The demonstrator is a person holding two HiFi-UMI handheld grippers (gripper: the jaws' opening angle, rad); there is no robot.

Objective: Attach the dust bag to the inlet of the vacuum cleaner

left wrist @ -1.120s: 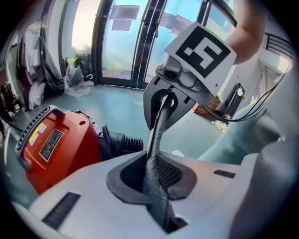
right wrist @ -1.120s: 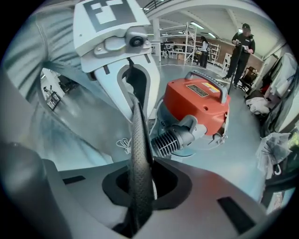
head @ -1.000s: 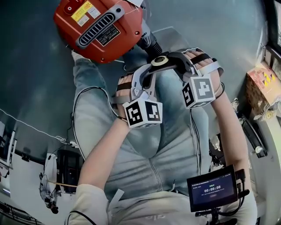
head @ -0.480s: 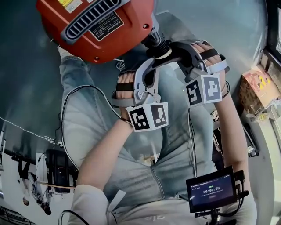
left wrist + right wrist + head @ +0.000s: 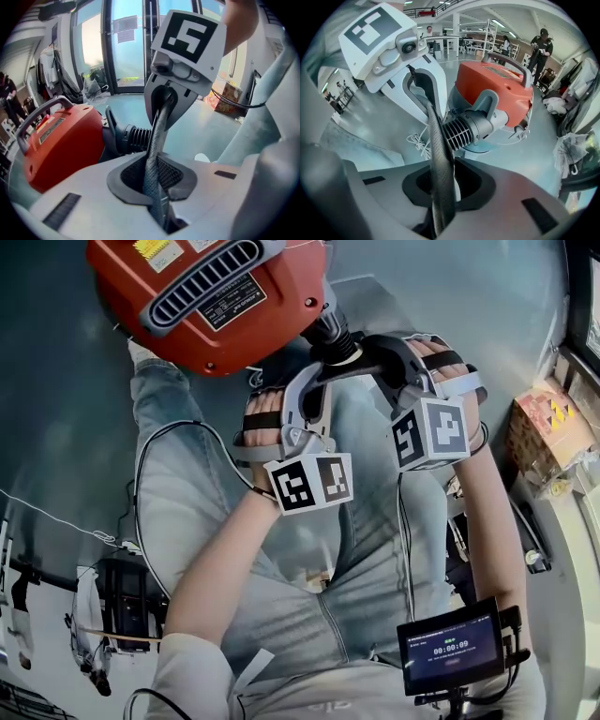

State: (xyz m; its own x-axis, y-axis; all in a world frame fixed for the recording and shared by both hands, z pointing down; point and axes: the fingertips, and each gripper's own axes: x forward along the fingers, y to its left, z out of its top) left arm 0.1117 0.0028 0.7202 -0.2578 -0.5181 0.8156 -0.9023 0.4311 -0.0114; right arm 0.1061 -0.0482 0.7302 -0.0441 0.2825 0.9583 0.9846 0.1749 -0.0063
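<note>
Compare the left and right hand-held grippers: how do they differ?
The left hand-held gripper grips the dust bag collar from the head view's left, the right hand-held gripper from its right. The left one's marker cube sits lower in that view than the right one's. Both are shut on that collar by the ribbed inlet.

- The vacuum cleaner (image 5: pixel 216 296) stands on the floor (image 5: pixel 66 427), beyond the person's knees.
- Its inlet (image 5: pixel 333 332) juts from its side toward the person.
- The collar (image 5: pixel 345 356) of the dust bag (image 5: pixel 323 549) sits right at the inlet's end.
- The left gripper (image 5: pixel 323 373) clamps the collar's left edge, and the right gripper (image 5: pixel 367 349) clamps its right edge.
- The dust bag runs from the collar back toward the person, between the forearms.
- A screen (image 5: pixel 452 645) sits beside the right forearm.
- A box (image 5: pixel 544 432) lies far right.
</note>
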